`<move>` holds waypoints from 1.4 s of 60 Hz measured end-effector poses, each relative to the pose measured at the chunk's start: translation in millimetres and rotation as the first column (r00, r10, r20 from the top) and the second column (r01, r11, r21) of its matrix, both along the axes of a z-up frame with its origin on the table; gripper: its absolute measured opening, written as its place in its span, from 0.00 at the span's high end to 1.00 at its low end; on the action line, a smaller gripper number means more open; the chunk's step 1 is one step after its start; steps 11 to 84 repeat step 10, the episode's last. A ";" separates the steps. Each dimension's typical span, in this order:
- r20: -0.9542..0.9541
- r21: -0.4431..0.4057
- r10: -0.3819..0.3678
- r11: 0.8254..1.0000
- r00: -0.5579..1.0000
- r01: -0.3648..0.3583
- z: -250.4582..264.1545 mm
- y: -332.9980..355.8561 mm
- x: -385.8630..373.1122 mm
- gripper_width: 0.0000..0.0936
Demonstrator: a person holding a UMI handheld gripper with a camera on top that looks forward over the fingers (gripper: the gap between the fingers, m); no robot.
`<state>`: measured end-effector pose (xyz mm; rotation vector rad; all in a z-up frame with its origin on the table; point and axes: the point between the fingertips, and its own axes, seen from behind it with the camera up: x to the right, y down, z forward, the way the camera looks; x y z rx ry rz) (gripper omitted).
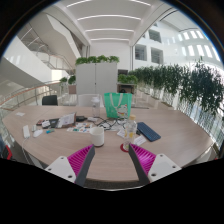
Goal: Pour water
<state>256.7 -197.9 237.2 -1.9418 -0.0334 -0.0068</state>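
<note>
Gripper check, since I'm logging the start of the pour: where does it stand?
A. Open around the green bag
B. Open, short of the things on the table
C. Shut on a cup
B: the gripper is open with nothing between its fingers, and the green bag stands well beyond on the table.

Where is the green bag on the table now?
In the gripper view, the green bag stands upright at the far side of the round table, beyond the open gripper, behind a blue notebook that lies nearer on its right.
</note>
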 end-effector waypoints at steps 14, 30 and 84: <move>-0.008 0.005 -0.033 0.999 0.999 0.033 29.7 -54.6 -18.6 0.18; -0.008 0.005 -0.033 0.999 0.999 0.033 29.7 -54.6 -18.6 0.18; -0.008 0.005 -0.033 0.999 0.999 0.033 29.7 -54.6 -18.6 0.18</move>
